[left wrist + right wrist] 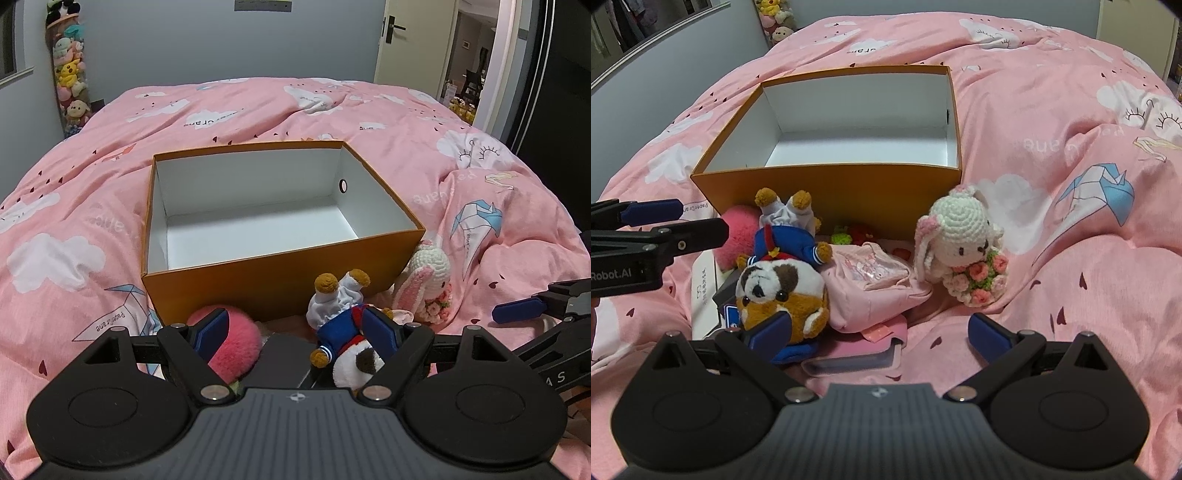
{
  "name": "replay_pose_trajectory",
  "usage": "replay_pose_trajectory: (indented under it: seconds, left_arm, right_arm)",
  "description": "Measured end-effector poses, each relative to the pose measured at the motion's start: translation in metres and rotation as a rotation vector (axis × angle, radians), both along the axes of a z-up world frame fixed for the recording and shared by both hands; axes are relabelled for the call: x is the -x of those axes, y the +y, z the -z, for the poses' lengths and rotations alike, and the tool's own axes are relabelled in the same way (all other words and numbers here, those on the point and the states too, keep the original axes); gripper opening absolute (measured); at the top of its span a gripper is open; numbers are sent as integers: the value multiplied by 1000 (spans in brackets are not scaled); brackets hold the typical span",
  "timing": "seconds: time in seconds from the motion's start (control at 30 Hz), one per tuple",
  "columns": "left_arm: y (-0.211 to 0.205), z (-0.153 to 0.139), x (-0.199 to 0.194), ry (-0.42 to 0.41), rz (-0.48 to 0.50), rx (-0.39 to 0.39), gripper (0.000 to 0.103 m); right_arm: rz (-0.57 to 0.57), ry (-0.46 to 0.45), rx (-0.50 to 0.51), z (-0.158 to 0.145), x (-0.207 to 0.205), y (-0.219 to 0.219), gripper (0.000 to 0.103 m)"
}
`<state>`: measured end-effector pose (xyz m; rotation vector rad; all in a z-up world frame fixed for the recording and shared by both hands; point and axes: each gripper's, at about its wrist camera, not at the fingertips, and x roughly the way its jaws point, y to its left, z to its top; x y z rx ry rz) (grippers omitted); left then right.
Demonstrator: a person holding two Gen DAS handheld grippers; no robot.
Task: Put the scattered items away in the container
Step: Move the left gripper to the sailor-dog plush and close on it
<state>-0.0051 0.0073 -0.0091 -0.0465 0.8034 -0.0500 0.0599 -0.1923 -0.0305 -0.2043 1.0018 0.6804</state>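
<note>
Gaping wide, two hand-held grippers — left [295, 328], right [879, 332] — one box [827, 192], two plush toys [783, 288].

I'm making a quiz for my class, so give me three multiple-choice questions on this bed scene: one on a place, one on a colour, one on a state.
1. Where does the white crocheted bunny holding pink flowers sit?
A. inside the box
B. on the quilt by the box's near right corner
C. on the floor

2. What colour is the outside of the open cardboard box?
A. orange
B. green
C. black

3. What is in the box?
A. three toys
B. one book
C. nothing

Answers: 1 B, it leans by that corner on the pink quilt; 2 A, its outer walls are orange; 3 C, only the bare white floor shows.
</note>
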Motion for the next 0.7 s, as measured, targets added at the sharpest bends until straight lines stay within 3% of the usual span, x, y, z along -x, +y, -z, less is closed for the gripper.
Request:
replay_pose_trajectory:
  seconds: [0.13, 0.3, 0.43, 0.5, 0.7]
  left_arm:
    - [0, -2, -1, 1, 9, 7, 94]
    - [1, -5, -5, -2, 26, 11, 90]
    - [-3, -6, -11, 4, 48, 26, 80]
    - [-6, -4, -13, 23, 70, 53, 76]
    - [-19, 12, -22, 126, 136, 130, 73]
  right_arm:
    - [0, 1, -13, -1, -2, -3, 101]
    - [-14, -37, -35, -11, -8, -10, 89]
    - [-25, -78, -25, -18, -19, -13, 81]
    - [-27, -89, -14, -19, -24, -13, 72]
    - [-36, -60, -10, -8, -38, -14, 67]
